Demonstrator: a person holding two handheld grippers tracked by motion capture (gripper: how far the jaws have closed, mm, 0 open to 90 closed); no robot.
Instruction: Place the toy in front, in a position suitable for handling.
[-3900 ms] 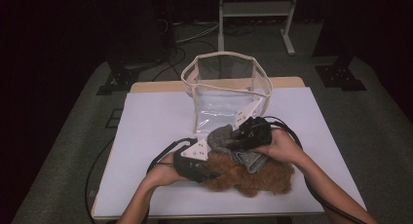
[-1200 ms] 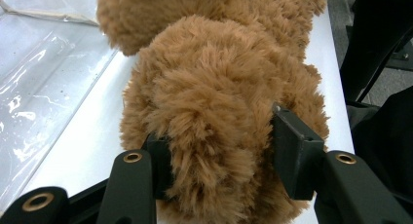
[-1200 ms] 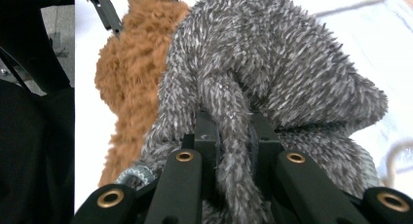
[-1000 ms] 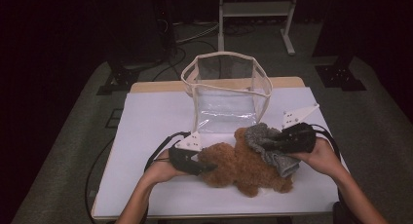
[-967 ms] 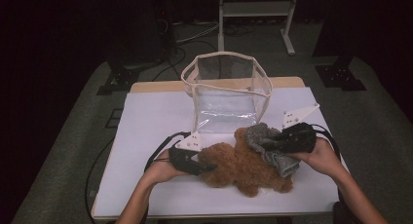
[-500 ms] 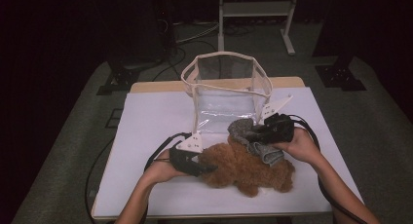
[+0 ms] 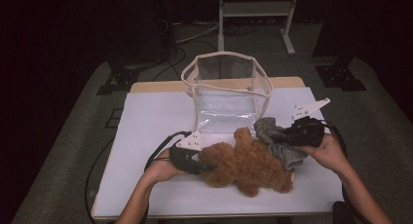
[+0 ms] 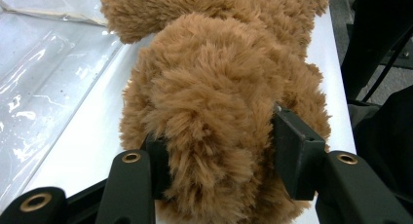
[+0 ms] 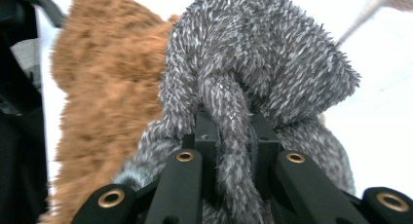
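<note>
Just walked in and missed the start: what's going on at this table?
A person is handling a brown teddy bear lying on the white table in front of a clear bag. The left tongs are clamped on part of the bear's plush. The right tongs grip a fold of a grey fuzzy garment that lies at the bear's other end, against its fur. How far the garment covers the bear is unclear.

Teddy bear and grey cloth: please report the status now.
Left hand-held gripper shut on teddy bear. Right hand-held gripper shut on grey cloth. Clear bag behind, apart.
</note>
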